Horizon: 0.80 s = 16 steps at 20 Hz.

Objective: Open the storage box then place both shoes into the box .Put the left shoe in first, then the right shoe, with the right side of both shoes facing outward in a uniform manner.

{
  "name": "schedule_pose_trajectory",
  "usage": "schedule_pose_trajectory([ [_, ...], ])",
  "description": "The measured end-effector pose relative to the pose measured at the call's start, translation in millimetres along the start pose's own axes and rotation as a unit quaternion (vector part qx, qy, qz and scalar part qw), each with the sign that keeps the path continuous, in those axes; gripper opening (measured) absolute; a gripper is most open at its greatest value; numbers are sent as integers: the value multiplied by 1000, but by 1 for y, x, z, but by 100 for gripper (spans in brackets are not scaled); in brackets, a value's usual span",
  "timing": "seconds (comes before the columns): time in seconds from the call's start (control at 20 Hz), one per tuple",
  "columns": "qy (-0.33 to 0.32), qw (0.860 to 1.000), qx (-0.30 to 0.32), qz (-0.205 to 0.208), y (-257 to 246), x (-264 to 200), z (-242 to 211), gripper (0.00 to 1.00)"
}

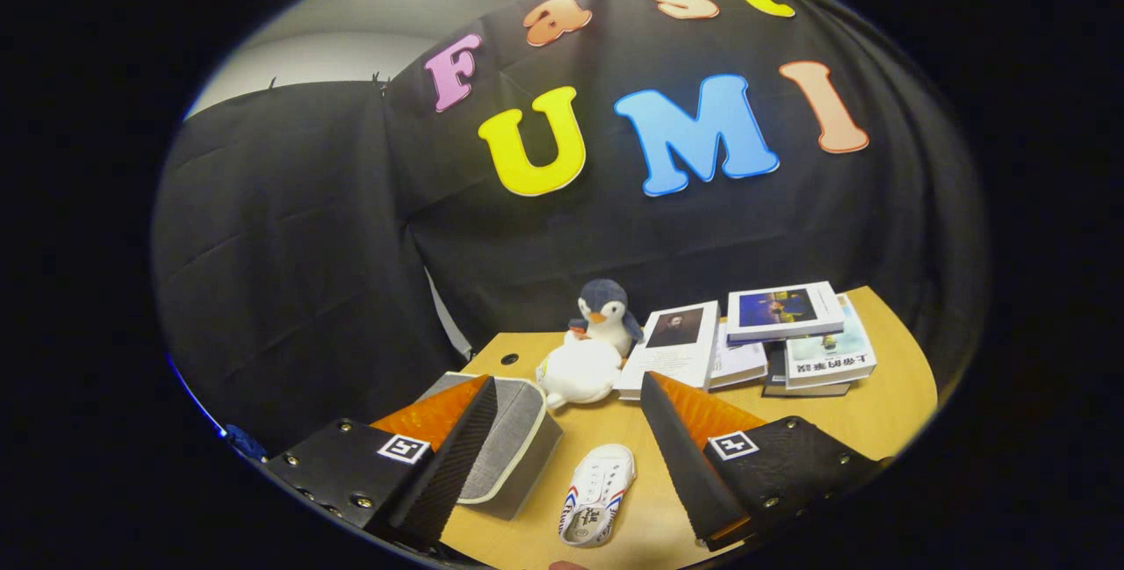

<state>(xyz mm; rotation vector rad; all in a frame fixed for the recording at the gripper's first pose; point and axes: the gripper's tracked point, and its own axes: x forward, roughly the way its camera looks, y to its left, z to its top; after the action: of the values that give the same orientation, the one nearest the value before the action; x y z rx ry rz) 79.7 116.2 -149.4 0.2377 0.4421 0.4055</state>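
A grey storage box (516, 451) with a pale rim stands on the wooden table (887, 421), partly behind my left finger (457, 456). Its lid looks shut. A white shoe (597, 493) with red and blue stripes lies on the table between my two fingers, its toe pointing away from me. My gripper (566, 390) hangs above the table, wide open, with nothing between its fingers. The right finger (685, 456) stands just right of the shoe.
A penguin plush (604, 313) and a white plush toy (580, 371) sit beyond the box. Several books (781, 333) are stacked at the back right of the table. Black cloth walls close in behind and to the left.
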Motion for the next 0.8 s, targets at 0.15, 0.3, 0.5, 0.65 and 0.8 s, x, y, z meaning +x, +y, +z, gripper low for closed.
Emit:
schedule_pose_trajectory([
  [0.15, 38, 998, 42, 41, 13, 21, -24, 99],
  [0.3, 70, 991, 85, 72, 26, 46, -50, 99],
  [0.5, 119, 977, 130, 116, 48, 74, -82, 99],
  [0.65, 151, 967, 156, 131, 52, 91, -108, 98],
  [0.8, 181, 953, 193, 147, 56, 109, -134, 96],
])
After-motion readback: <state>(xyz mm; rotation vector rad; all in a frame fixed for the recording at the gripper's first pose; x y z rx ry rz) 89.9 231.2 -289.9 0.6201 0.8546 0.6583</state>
